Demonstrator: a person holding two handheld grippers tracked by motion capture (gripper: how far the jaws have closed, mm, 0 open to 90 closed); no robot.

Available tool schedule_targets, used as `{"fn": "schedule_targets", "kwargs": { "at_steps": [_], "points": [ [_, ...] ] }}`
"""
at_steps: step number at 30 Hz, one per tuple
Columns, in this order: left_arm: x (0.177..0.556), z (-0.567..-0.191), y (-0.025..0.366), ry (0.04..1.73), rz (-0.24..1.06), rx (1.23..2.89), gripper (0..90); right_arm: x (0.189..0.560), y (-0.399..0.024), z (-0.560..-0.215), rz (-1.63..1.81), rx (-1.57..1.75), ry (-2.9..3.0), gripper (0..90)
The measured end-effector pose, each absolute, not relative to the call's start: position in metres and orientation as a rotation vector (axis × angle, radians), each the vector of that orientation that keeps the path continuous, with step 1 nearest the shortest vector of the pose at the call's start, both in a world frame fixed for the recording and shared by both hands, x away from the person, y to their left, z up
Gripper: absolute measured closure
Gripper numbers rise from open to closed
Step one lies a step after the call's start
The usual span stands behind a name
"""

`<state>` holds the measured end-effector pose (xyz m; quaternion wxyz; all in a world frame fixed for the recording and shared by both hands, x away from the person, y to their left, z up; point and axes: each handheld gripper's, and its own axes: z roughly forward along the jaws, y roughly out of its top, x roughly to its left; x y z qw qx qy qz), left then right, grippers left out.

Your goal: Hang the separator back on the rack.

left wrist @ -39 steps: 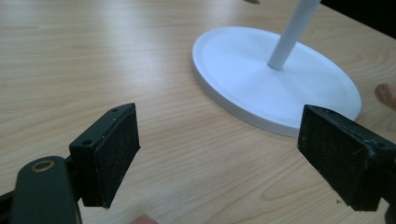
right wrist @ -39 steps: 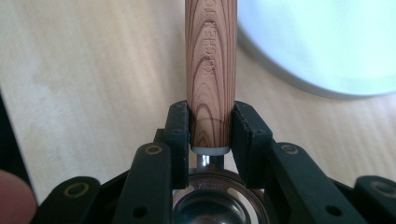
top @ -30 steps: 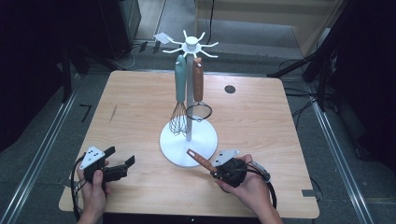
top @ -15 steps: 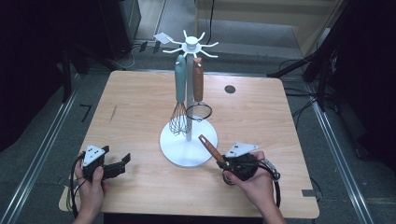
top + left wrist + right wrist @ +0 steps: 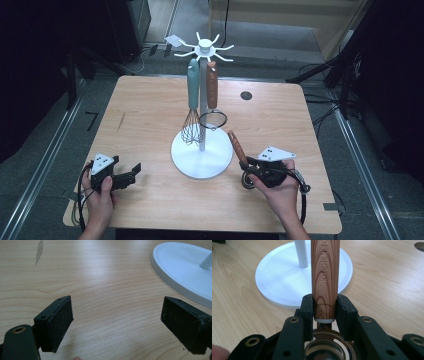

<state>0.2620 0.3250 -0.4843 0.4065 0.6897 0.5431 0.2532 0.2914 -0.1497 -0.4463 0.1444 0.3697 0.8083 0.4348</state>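
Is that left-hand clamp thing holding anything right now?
No. In the left gripper view the left gripper has its jaws spread wide with only bare wooden table between them.

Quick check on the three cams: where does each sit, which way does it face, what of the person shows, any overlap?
High view: above the person's side, looking forward and down on the light wooden table; both hands, left gripper, right gripper.
Left gripper view: rides the left gripper, looks past its open jaws across the tabletop.
Right gripper view: rides the right gripper, looks along the wood-handled utensil clamped in its jaws.
Shared: all three show the white round rack base.
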Motion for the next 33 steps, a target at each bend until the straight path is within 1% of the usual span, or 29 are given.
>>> {"fn": "schedule_targets", "kwargs": {
  "at_steps": [10, 18, 33],
  "points": [
    [0.26, -0.484, 0.324, 1.346, 0.652, 1.739, 13.4, 0.289, -0.151, -0.437, 1.35, 1.099, 2.221, 70.7],
    [0.26, -0.484, 0.325, 1.339, 0.634, 1.734, 13.5, 0.282, -0.147, -0.428, 1.384, 1.087, 2.161, 70.7],
    [0.261, -0.484, 0.325, 1.356, 0.638, 1.736, 13.6, 0.283, -0.149, -0.409, 1.461, 1.053, 2.091, 70.7]
  ]
}}
